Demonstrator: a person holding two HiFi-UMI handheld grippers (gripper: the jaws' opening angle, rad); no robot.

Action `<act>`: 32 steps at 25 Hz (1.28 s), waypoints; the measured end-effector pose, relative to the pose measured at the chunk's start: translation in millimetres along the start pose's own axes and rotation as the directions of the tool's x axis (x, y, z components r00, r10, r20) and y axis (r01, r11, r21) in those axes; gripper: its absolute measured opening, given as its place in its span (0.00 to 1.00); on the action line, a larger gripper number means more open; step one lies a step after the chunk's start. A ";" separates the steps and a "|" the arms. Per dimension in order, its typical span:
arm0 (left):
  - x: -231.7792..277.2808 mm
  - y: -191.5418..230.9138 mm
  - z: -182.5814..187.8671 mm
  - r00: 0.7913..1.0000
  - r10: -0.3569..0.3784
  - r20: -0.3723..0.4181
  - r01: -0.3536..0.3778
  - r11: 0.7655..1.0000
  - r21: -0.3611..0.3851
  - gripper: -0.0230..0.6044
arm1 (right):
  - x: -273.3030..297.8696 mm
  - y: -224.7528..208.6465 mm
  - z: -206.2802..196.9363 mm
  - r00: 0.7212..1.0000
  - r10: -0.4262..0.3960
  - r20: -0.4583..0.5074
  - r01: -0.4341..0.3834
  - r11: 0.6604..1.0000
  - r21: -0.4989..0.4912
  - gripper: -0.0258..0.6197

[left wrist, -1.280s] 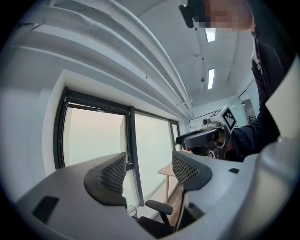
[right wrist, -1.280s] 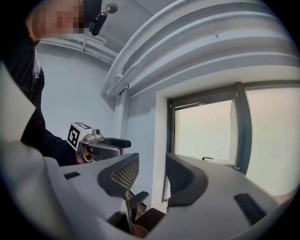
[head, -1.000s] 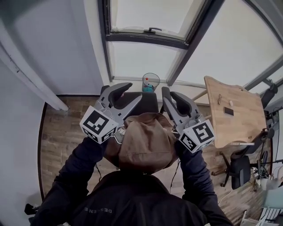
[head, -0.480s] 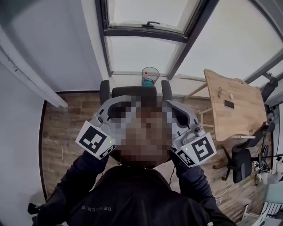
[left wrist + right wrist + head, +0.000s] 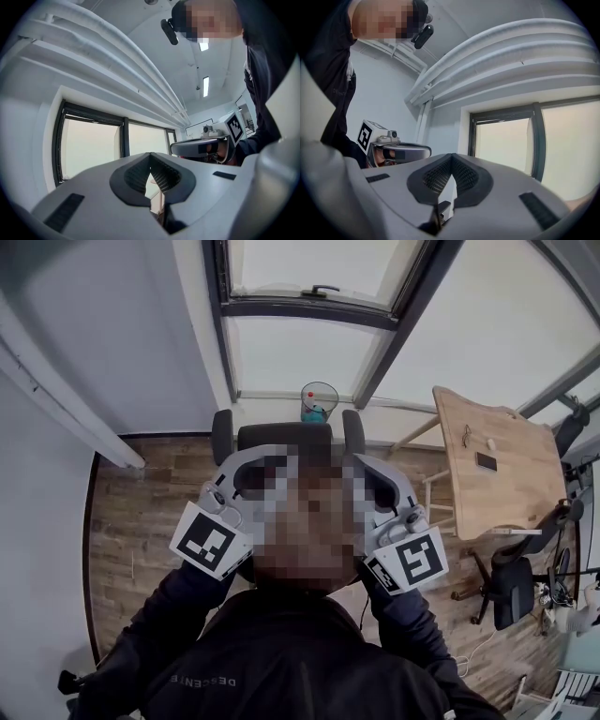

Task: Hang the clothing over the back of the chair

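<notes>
Since the clothing is cloth, it is judged to be light, soft and limp, with no stiffness to keep a shape. It would best be taken at two points set well apart along one edge, such as the shoulders or collar, so that it is spread wide enough to be draped over the chair back (image 5: 284, 435).

The clothing itself cannot be made out. In the head view the space between the two claws, where it would be expected, is covered by a blurred patch.

The left claw (image 5: 150, 156) is seen closed, its jaws having just been drawn together the last bit. Its ribbed pads meet at the tips and no cloth is shown between them. The right claw (image 5: 452, 157) is likewise closed pad to pad, and nothing is seen in its grip. Whether a fold is nipped lower down cannot be told.

Both claws are held level and side by side in front of the chest, aimed at the chair back and the window (image 5: 309, 352) beyond it.
</notes>
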State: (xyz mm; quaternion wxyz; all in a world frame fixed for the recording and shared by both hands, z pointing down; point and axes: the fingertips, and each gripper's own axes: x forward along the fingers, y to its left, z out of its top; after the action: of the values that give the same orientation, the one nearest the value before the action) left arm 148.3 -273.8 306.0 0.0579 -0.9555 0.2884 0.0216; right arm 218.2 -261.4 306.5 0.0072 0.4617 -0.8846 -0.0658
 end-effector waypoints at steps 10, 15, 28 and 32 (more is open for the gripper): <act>3.5 0.1 2.3 1.000 0.015 0.006 -0.016 1.000 0.004 0.06 | -2.8 -6.8 1.4 1.000 -0.002 0.002 0.002 1.000 -0.004 0.05; 2.4 0.1 2.4 1.000 0.018 0.004 -0.018 1.000 0.001 0.06 | -3.4 -6.7 0.8 1.000 -0.005 0.000 0.005 1.000 0.004 0.05; -11.4 -15.9 14.7 1.000 0.019 0.021 -0.019 1.000 -0.020 0.07 | -15.4 14.9 8.4 1.000 -0.004 0.009 0.004 1.000 0.007 0.05; -15.5 -25.8 15.7 1.000 0.010 0.025 -0.010 1.000 -0.005 0.06 | -20.0 20.2 8.9 1.000 -0.007 0.012 0.007 1.000 0.000 0.05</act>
State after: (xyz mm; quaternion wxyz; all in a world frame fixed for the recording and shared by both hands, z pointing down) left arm 149.5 -241.9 294.1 0.0591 -0.9538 0.2925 0.0347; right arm 212.6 -232.7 301.2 0.0018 0.4643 -0.8831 -0.0683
